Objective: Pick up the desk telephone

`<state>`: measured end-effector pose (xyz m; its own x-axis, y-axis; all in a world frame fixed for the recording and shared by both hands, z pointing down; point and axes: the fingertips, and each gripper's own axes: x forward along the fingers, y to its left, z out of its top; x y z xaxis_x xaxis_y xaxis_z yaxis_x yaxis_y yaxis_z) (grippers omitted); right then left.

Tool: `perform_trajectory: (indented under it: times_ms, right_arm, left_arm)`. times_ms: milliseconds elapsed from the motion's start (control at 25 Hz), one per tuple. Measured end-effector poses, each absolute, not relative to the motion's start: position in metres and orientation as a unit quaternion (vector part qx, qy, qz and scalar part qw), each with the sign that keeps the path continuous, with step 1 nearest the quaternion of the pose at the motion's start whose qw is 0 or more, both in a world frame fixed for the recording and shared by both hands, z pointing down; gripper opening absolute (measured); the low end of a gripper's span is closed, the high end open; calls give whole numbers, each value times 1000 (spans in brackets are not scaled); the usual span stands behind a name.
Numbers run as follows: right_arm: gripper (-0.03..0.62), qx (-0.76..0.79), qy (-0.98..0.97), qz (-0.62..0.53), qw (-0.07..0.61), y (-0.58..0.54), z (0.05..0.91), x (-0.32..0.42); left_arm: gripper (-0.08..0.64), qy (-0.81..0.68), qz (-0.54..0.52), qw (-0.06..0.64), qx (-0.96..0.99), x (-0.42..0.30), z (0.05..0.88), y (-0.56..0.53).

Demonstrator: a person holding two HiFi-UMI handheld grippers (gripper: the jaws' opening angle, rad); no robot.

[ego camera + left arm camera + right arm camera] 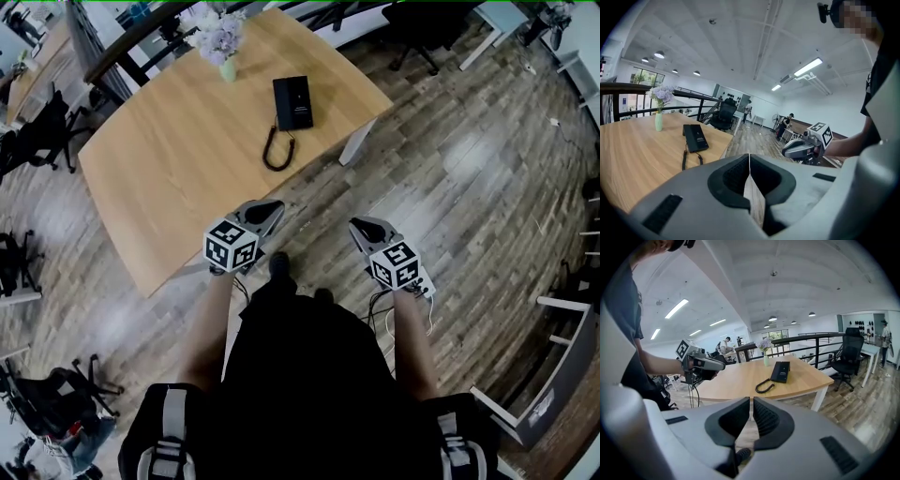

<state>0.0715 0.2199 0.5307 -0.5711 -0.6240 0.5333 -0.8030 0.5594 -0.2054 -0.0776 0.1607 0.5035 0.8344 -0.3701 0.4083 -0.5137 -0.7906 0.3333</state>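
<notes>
Desk telephone (292, 101) sits toward the far right of the table (169, 178), with the vase (228, 67) behind-left of it. Left tongs (265, 210) are at the table's near edge, right tongs (366, 230) over the floor (469, 187).

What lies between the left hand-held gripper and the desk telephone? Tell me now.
Head view: only bare table top and the phone's coiled cord lie between the left hand-held gripper and the desk telephone.

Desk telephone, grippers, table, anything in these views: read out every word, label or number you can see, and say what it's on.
No text can be read anywhere.
desk telephone: faint pale print on its face, too small to read.
marker cubes: black-and-white square patterns only, no letters or numbers.
</notes>
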Motion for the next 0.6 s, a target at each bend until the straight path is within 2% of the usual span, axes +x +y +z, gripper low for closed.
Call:
perform_trajectory:
  times_ms: [600]
  right_arm:
    - [38,454,-834,234,207,169,539,32]
  left_arm:
    - [21,-188,183,206,943,-105,507,113]
